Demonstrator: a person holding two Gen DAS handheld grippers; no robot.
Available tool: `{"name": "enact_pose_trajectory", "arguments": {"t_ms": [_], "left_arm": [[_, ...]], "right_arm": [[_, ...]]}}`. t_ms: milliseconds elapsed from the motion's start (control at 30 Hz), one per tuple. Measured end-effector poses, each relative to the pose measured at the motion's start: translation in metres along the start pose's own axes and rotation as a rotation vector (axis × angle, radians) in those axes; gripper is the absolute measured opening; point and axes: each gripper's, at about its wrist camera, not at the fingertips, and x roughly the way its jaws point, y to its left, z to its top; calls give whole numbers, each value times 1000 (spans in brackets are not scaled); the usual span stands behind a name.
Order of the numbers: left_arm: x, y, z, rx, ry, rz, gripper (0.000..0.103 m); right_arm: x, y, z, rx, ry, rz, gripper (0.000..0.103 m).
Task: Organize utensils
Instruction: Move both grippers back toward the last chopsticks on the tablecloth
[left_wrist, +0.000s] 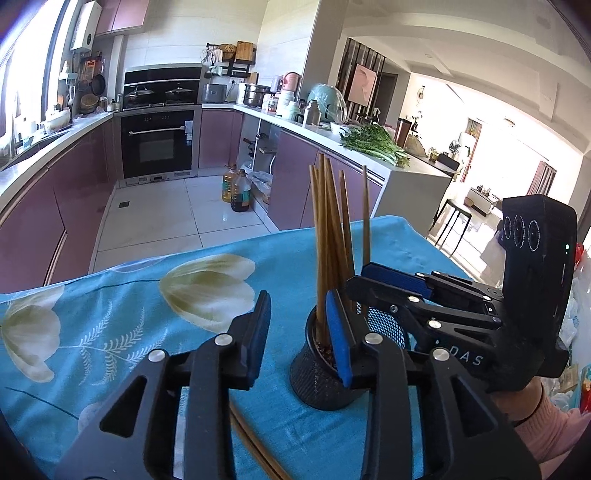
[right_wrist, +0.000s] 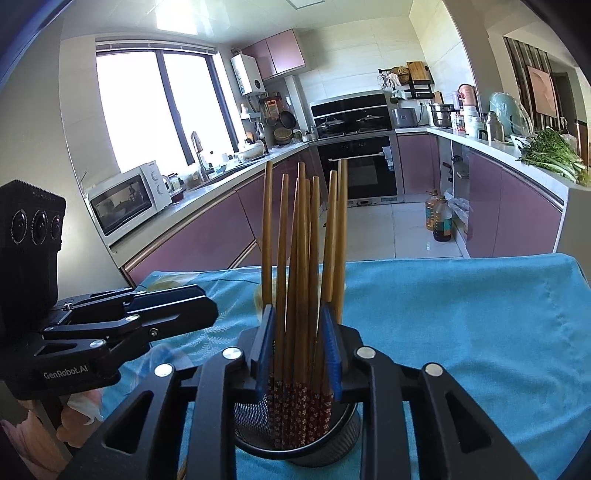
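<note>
A black mesh cup (left_wrist: 321, 373) stands on the blue flowered cloth (left_wrist: 110, 332) and holds several wooden chopsticks (left_wrist: 328, 236) upright. My left gripper (left_wrist: 299, 339) is open and empty just left of the cup. Loose chopsticks (left_wrist: 255, 446) lie on the cloth under it. My right gripper (right_wrist: 299, 354) is over the cup (right_wrist: 295, 439), with its blue pads (right_wrist: 332, 354) on both sides of the chopstick bundle (right_wrist: 303, 258). The pads look closed on the bundle. The right gripper also shows in the left wrist view (left_wrist: 373, 284) and the left one in the right wrist view (right_wrist: 207, 310).
The table's far edge (left_wrist: 221, 247) drops to a tiled kitchen floor. Purple cabinets, an oven (left_wrist: 157, 144) and oil bottles (left_wrist: 236, 190) stand beyond. Greens (left_wrist: 373, 142) lie on the right counter. A microwave (right_wrist: 127, 201) sits on the left counter.
</note>
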Motion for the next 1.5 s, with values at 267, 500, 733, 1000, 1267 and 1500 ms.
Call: {"name": "enact_pose_trajectory", "arguments": {"t_ms": [267,500,733,1000,1267,1500], "left_arm": [[-37,26,-23,-2,-49,99,43],[-44,48,-64,-11,27,156,43],[-32,59,-100,-34,118,177,43],[-19,63,-121,-67,175,171,43],[-14,65,-125,-76,184,160,43],[-7,62,-126,-68,200,143,43]], "right_arm": [[-25,25,-8,-80,12,81,27],[-14,65,-47,-164,164,197,27],[27,78,-85,-134,325,200,27],[44,84,-98,-125,390,184,27],[45,87,-103,-140,395,150,27],[44,82,-101,-119,398,144,27]]}}
